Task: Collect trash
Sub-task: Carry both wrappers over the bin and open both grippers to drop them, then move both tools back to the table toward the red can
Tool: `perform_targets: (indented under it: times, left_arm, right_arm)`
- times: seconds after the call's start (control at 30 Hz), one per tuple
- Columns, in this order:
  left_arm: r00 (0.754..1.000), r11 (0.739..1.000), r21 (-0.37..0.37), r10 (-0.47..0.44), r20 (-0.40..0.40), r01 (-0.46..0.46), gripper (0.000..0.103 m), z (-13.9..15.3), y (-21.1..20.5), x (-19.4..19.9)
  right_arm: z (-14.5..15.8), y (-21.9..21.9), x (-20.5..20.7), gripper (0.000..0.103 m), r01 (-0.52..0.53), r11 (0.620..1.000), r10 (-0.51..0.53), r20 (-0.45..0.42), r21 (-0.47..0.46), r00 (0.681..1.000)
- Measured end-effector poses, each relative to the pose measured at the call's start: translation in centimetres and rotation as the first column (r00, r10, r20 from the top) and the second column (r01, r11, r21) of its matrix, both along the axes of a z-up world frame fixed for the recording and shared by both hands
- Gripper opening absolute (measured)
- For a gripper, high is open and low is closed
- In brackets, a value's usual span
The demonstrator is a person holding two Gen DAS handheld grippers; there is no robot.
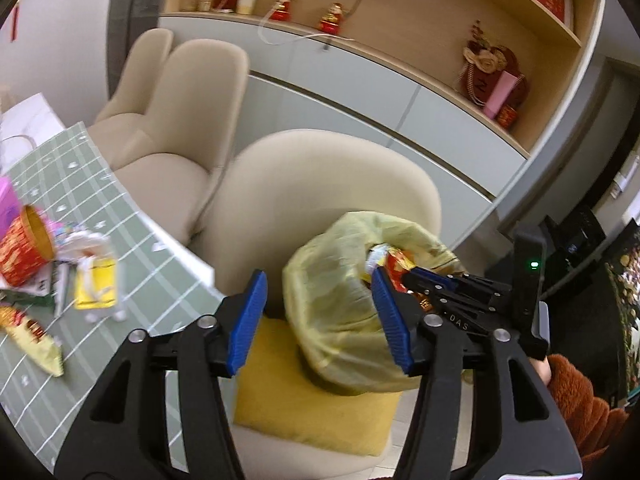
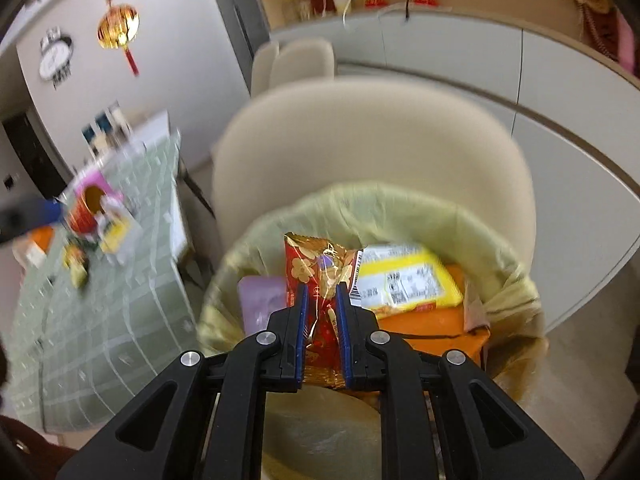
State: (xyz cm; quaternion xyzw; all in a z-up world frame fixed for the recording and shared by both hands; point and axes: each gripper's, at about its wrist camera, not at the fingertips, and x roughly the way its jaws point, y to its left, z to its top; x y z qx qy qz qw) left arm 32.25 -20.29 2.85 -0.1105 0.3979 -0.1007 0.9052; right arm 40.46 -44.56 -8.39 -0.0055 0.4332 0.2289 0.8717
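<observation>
Reading the print first: the letters "DAS" show on the right gripper's (image 1: 404, 276) black body in the left wrist view, and a barcode and dense small print, too blurred to read, cover the white label of a yellow packet (image 2: 404, 276) lying in the bin. The task's thing is a red and gold foil wrapper (image 2: 320, 280), crinkled and shiny with a flower pattern, standing upright between the right gripper's (image 2: 322, 304) blue fingers (image 2: 301, 320), which are clamped on it directly over the mouth of a bin lined with a pale yellow-green trash bag (image 2: 400, 204). An orange box (image 2: 432, 328) and a lilac packet (image 2: 262, 300) also lie inside. The bin sits on a yellow cushion (image 1: 304, 408) on a beige chair (image 1: 320, 184). Both tools point steeply downward. The left gripper (image 1: 316, 312) hangs beside the bag with its fingers (image 1: 246, 316) apart and nothing between them. More wrappers, a red and gold paper cup (image 1: 24, 248) and a yellow carton (image 1: 96, 284) lie on the green-checked bench (image 1: 132, 288) to the left.
</observation>
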Motion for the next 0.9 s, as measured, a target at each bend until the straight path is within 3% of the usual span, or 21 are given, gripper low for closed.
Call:
perform_targets:
  times: [0.1,0.23,0.3,0.37,0.53,0.7,0.9]
  left_arm:
    - [0.999,0.999,-0.009,0.047,-0.014,-0.047,0.053,-0.5,1.9,-1.0]
    - [0.996,0.996,-0.028,0.086,-0.034,-0.087,0.053,-1.2,3.9,-2.1]
    - [0.995,0.995,-0.035,0.091,-0.037,-0.092,0.053,-1.4,4.8,-2.6]
    - [0.995,0.995,-0.040,0.095,-0.034,-0.097,0.053,-1.6,5.9,-3.2]
    - [0.990,0.989,-0.051,0.136,-0.034,-0.137,0.053,-2.2,9.3,-4.6]
    - [0.974,0.972,-0.064,0.223,-0.031,-0.225,0.053,-2.9,14.9,-6.9]
    - [0.930,0.929,-0.044,0.368,-0.027,-0.369,0.054,-3.6,23.9,-11.2]
  right_arm:
    - [-1.6,-0.3,0.0,0.014,0.018,0.999,-0.020,-0.032,-0.051,0.999]
    - [-1.7,-1.4,-0.2,0.017,0.065,0.997,-0.066,-0.041,-0.032,0.997]
    - [-1.3,-1.9,-0.6,0.038,0.095,0.995,-0.096,-0.027,-0.017,0.995]
    - [-0.3,-2.1,-1.2,0.048,0.124,0.992,-0.124,0.008,-0.002,0.992]
    - [3.0,-1.6,-3.2,0.052,0.180,0.984,-0.178,0.099,-0.008,0.979]
    - [6.5,2.0,-5.4,0.068,0.110,0.993,-0.118,0.177,0.051,0.977]
    - [8.4,9.9,-8.0,0.071,-0.050,0.997,0.037,0.201,0.058,0.979]
